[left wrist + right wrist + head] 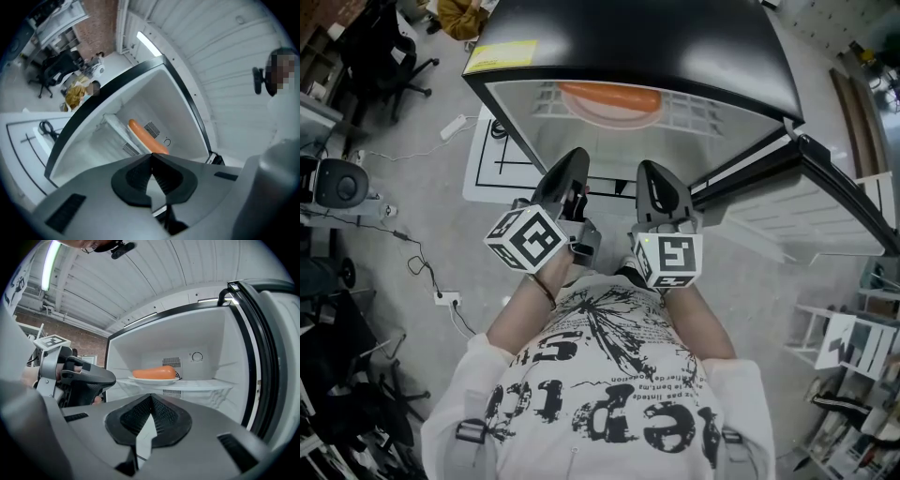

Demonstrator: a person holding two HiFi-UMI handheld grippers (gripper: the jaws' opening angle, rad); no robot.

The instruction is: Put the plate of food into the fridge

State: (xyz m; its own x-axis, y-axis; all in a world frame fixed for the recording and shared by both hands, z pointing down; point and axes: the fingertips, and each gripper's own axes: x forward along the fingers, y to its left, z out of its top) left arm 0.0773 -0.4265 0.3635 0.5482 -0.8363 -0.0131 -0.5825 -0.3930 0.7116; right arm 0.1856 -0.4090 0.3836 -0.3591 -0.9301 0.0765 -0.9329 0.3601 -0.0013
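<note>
The fridge (pixel 675 47) stands open in front of me. A white plate (pixel 609 112) with a long orange piece of food (pixel 609 95) rests on the wire shelf inside. In the right gripper view the plate (pixel 154 379) and the food (pixel 154 372) sit on the shelf, well ahead of the jaws. My left gripper (pixel 573 161) and right gripper (pixel 654 174) are held side by side just outside the opening, below the shelf. Both are shut with nothing between the jaws (pixel 151 158) (pixel 151 397). In the left gripper view the food (pixel 145 137) shows beyond the tips.
The fridge door (pixel 834 202) hangs open at my right, its rim close to the right gripper. A white floor mat with black lines (pixel 492 159) lies left of the fridge. Office chairs (pixel 342 183) and cables (pixel 422 262) are on the floor at left.
</note>
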